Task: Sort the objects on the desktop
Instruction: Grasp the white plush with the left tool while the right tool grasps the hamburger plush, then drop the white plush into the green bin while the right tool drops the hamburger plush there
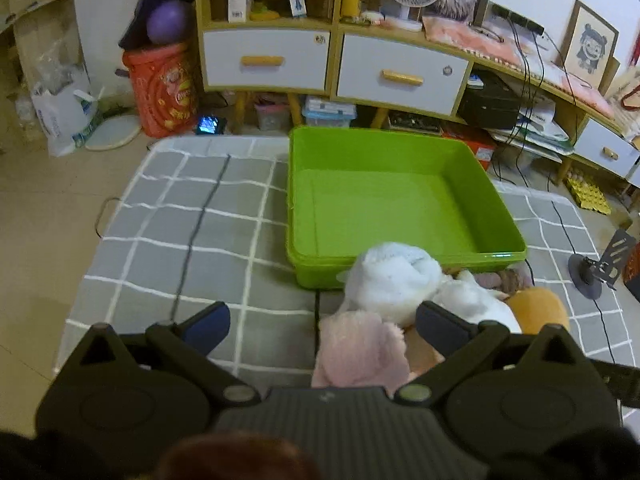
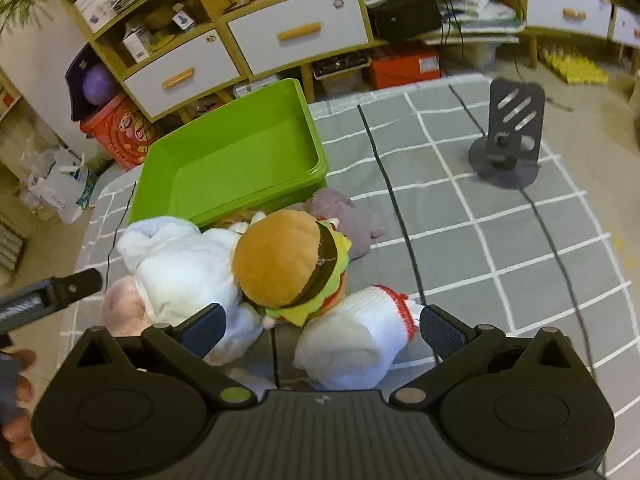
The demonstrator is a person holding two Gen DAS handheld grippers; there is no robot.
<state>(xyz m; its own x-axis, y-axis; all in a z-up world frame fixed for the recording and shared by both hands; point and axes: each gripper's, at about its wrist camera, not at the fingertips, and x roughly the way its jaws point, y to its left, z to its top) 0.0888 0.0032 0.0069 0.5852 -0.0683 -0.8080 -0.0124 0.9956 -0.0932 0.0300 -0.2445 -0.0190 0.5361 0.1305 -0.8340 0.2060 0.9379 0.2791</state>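
Note:
A heap of plush toys lies on the grey checked cloth just in front of an empty green bin (image 1: 384,200) (image 2: 236,160). In the heap are a pale blue and white plush (image 1: 392,276) (image 2: 176,264), a pink plush (image 1: 360,352) (image 2: 120,304), a burger plush (image 2: 288,260) (image 1: 536,308), a white plush with red trim (image 2: 352,336) and a grey-purple plush (image 2: 340,216). My left gripper (image 1: 322,326) is open above the pink plush, holding nothing. My right gripper (image 2: 320,326) is open over the white plush, holding nothing.
A black phone stand (image 2: 508,140) (image 1: 600,264) stands on the cloth at the right. Black cables (image 2: 396,200) run across the cloth. Behind the bin is a wooden shelf unit with white drawers (image 1: 400,72); a red bucket (image 1: 164,88) sits on the floor at left.

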